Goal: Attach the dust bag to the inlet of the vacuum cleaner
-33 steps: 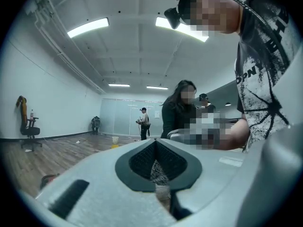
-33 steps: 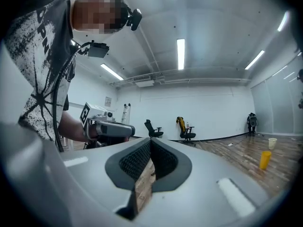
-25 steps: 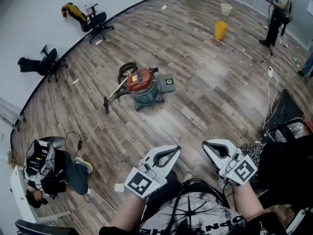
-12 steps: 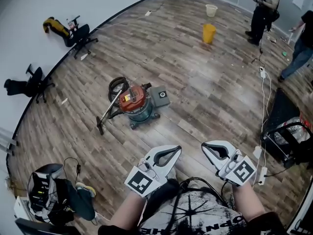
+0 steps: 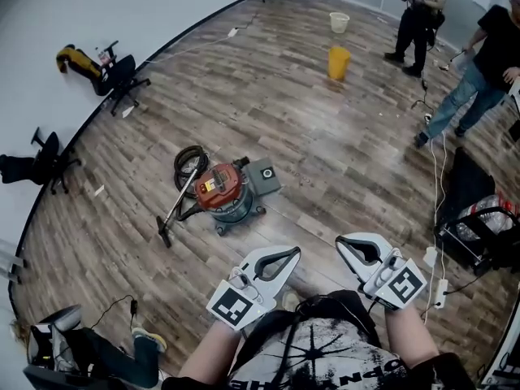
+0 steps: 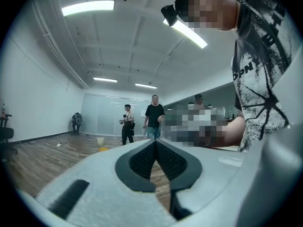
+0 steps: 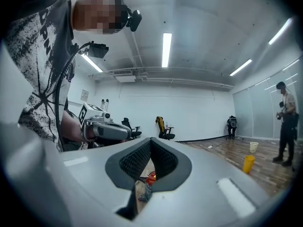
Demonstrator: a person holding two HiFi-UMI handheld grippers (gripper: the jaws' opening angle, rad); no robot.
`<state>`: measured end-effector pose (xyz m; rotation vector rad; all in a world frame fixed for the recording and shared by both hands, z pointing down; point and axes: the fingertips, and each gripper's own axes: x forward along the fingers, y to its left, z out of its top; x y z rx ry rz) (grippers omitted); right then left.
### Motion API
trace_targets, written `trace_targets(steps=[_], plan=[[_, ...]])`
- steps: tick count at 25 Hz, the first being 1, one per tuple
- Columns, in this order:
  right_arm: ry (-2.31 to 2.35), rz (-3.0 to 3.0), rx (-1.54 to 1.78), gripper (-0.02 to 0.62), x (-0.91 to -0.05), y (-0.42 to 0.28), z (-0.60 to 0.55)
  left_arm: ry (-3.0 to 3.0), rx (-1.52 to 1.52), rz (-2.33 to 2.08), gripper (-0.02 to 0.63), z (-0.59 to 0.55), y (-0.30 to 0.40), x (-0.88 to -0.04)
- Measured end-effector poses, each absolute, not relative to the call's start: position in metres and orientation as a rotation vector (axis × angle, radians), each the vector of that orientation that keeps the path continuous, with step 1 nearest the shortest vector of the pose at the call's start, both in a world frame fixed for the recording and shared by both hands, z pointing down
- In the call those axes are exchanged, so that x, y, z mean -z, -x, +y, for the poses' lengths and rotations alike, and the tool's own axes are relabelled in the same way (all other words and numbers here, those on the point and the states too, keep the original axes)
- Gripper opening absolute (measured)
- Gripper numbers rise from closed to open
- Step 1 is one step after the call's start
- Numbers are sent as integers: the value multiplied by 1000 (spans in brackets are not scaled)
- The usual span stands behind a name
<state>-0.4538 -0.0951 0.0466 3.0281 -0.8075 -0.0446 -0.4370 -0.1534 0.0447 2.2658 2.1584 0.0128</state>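
The left gripper [image 5: 294,252] and right gripper [image 5: 342,241] are side by side, 2 pairs of jaws clenched on nothing. Well ahead of the jaws, the red-topped vacuum cleaner [image 5: 221,192] sits on the wood floor [image 5: 325,153]; farther off stands a yellow bucket [image 5: 339,62].

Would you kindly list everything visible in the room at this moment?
vacuum cleaner: one, red top on teal body, floor centre
hose: one, black, coiled beside the vacuum cleaner
dust bag: one, grey, on the floor by the vacuum cleaner
buckets: two, yellow and cream, far floor
office chairs: two, black, along the curved wall
bystanders: at least three, dark tops, far end
left gripper: one, white, shut, empty
right gripper: one, white, shut, empty
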Motion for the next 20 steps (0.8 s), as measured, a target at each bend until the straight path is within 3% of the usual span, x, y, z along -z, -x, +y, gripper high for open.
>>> trace_targets(steps=[10, 20], plan=[[-3050, -744, 38, 5, -53, 396, -28, -2221, -66, 2183, -1, -89, 372, -57], [-3035, -925, 56, 5, -61, 295, 84, -2307, -72, 2109, -2, 37, 283, -56]])
